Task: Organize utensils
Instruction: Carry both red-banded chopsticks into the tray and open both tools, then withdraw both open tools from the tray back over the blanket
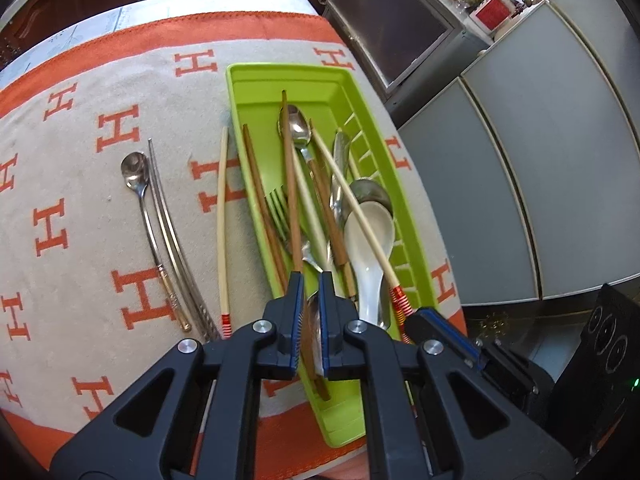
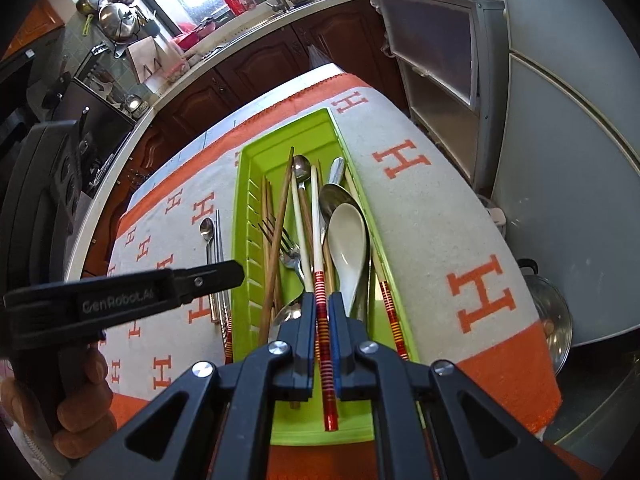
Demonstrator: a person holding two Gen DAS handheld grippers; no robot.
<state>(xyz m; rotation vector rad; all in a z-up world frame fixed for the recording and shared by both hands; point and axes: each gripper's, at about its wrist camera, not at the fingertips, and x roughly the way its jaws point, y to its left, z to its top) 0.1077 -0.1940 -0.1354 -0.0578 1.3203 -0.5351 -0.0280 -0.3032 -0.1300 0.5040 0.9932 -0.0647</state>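
Kitchen table under an orange-and-cream cloth [image 1: 100,208] carries a green tray [image 1: 256,80] heaped with utensils. Left gripper [image 1: 310,280], jaws pressed together, pinches a brown chopstick [image 1: 289,168] at its near end over the tray; right gripper [image 2: 320,300] pinches a white chopstick [image 2: 316,216] by its red-banded handle. Outward, a ceramic spoon [image 2: 348,248] and fork [image 1: 280,208] lie tangled among the sticks. Lifting either stick could drag those neighbours out, since they cross. Already on the cloth: spoon [image 1: 136,176], another chopstick [image 1: 222,216]

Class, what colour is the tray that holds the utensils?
Lime green: the tray shows best in the left wrist view.
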